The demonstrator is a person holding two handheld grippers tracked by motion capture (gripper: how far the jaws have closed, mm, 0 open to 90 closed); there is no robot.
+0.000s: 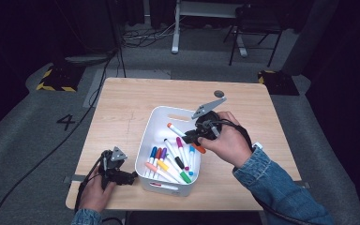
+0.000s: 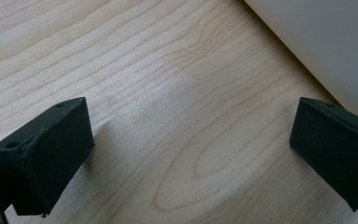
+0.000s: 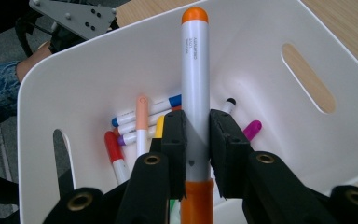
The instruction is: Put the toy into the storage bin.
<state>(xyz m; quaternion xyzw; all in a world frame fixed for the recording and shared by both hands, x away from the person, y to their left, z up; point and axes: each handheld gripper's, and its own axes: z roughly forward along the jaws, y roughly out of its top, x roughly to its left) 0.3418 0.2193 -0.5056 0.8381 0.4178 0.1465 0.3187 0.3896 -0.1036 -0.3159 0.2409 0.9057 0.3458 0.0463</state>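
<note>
Markers number nine in our white bin (image 1: pixel 155 123); above it our right gripper (image 3: pixel 196 135) clamps one orange marker (image 3: pixel 195 84). Beside the bin, our left gripper (image 2: pixel 191 140) stands apart.

Both sleeves blue denim, cuffs at wrists; pale band at right cuff edge. Left hand-held gripper (image 1: pixel 132 176): black body, small grey three-cornered plate on top, black cable trailing off toward floor. Its jaws in left gripper view — blocky matte black pads with small round screw holes in top faces. Right hand-held gripper (image 1: pixel 191 136): black, larger grey three-cornered plate with dark screw heads, black cable looping past wrist. Right gripper view — black arms with brass-ringed screw holes, black foam-like pads.
</note>
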